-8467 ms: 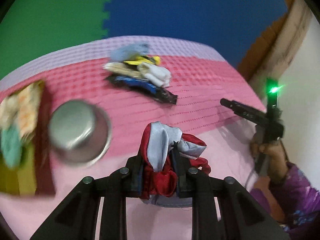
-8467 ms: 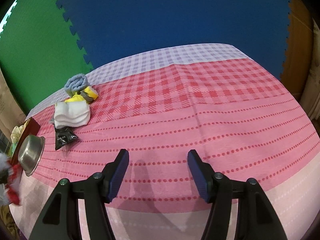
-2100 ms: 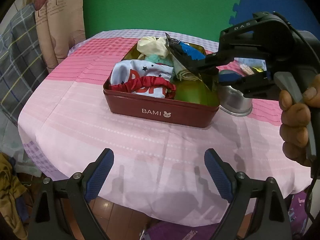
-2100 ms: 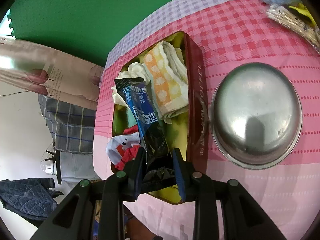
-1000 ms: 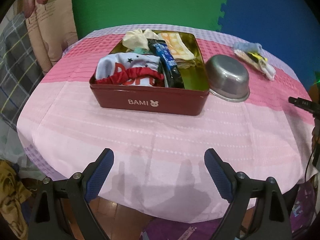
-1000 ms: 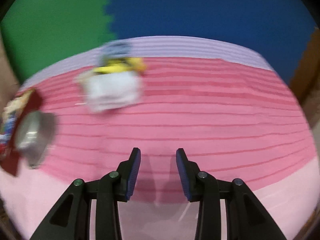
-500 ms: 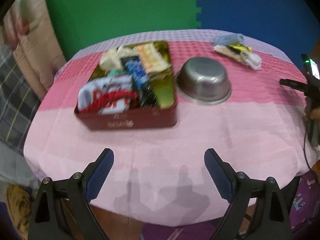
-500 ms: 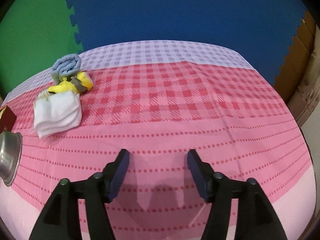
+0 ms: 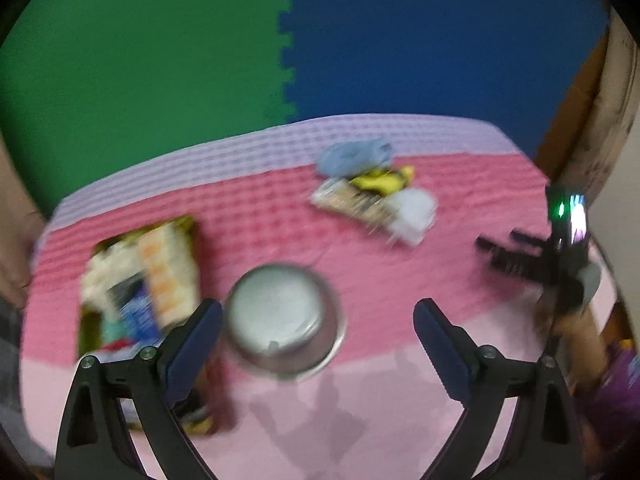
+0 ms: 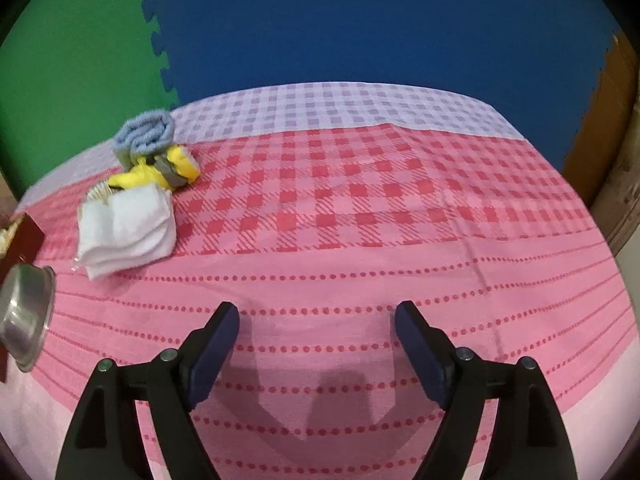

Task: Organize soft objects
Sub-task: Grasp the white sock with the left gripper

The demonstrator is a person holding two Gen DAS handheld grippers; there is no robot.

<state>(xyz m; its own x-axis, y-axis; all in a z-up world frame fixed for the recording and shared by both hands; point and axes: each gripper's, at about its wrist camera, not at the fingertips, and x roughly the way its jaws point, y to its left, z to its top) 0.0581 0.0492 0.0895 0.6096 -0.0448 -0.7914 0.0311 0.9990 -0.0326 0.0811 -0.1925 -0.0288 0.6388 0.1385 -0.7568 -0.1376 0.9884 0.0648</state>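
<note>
A small pile of soft things lies on the pink checked tablecloth: a folded white cloth (image 10: 126,226), a yellow and grey cloth (image 10: 160,170) and a rolled blue towel (image 10: 144,136). The pile also shows blurred in the left wrist view (image 9: 376,192). A dark red tin (image 9: 140,276) at the left holds cloths and a blue packet. My left gripper (image 9: 316,328) is open and empty above the steel bowl. My right gripper (image 10: 316,330) is open and empty over bare cloth, right of the pile; it shows in the left wrist view (image 9: 520,256).
An upturned steel bowl (image 9: 282,320) sits right of the tin; its rim shows at the left edge of the right wrist view (image 10: 24,312). A flat striped packet (image 9: 348,200) lies under the pile. Green and blue foam mats stand behind the table.
The left gripper has swung right and forward over the table, so the bowl now sits between its fingers. The right gripper has opened wider and the pile is steady in its view.
</note>
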